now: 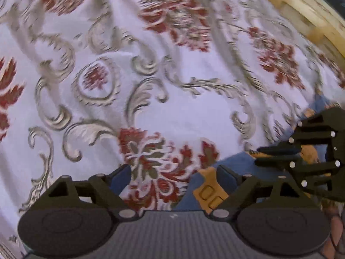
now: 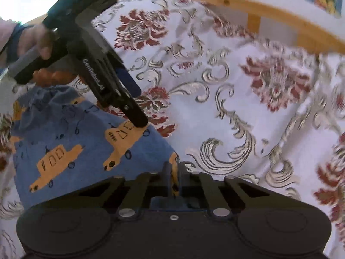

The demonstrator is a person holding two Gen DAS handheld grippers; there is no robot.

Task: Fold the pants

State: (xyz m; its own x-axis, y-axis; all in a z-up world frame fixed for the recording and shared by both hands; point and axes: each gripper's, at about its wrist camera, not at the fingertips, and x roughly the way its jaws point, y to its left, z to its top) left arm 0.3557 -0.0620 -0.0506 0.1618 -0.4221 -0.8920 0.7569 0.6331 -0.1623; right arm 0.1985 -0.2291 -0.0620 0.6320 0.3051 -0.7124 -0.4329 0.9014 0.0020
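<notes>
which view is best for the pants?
Right wrist. The blue pants with orange car prints fill the lower left on the floral bedspread, the right claw shut on their edge. Left wrist shows only a blue-and-orange corner of them by the open left claw.

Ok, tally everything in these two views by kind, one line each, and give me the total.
Pants: 1, the blue pants printed with orange cars
Grippers: 2, the left gripper and the right gripper
Covers: 1, the floral bedspread
Frames: 1, the wooden frame behind it
Hands: 1, the hand on the left gripper
Total: 6
</notes>
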